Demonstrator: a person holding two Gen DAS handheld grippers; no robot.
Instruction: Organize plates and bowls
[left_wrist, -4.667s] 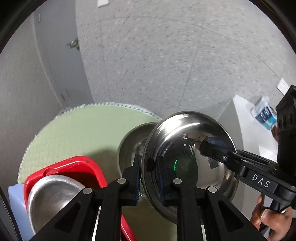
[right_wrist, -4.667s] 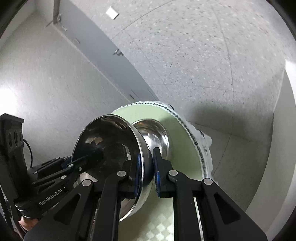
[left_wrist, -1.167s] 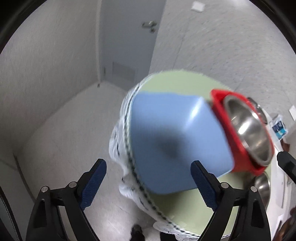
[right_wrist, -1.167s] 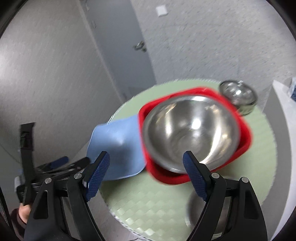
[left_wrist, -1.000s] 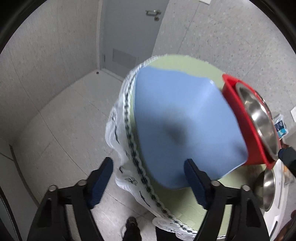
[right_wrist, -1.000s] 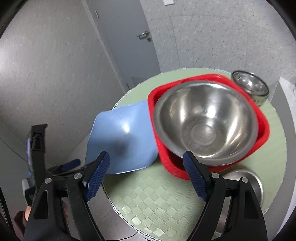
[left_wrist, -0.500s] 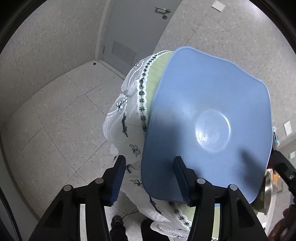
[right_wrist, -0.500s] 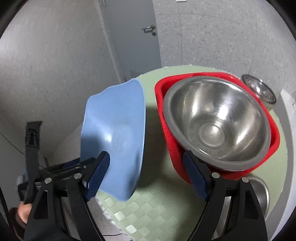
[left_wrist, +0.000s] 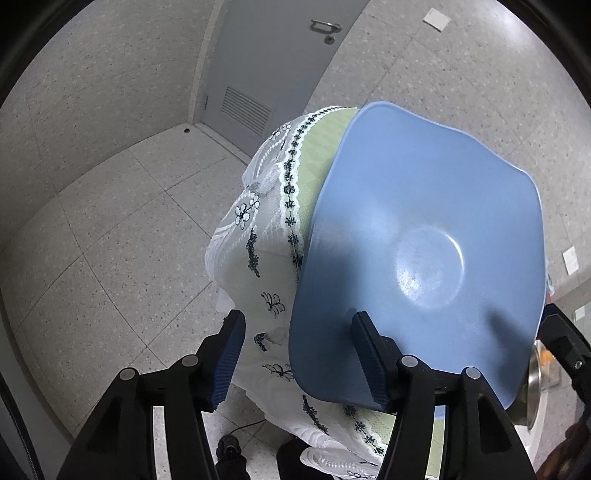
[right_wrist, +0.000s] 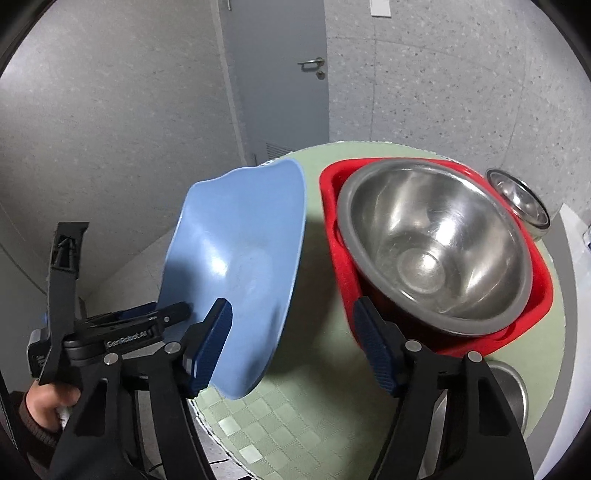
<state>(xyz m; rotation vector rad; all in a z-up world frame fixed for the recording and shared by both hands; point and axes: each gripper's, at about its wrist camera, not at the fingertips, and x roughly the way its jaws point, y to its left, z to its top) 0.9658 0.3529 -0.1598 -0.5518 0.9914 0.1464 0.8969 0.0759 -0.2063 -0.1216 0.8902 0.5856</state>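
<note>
Blue plate (right_wrist: 240, 258) tilted up at table edge, unstacked; steel bowl (right_wrist: 432, 243) sits in red dish (right_wrist: 539, 291); left gripper (left_wrist: 297, 356) opening, right gripper (right_wrist: 291, 345) closing, neither grasping.

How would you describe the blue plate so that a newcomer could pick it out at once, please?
Start at the round table with the green checked cover. Left of the red tub holding the large steel bowl, the blue plate stands tilted on its edge. It is the only blue, wavy-rimmed, squarish dish there.

Bare tiled room, clothed table (right_wrist: 295, 413)
</note>
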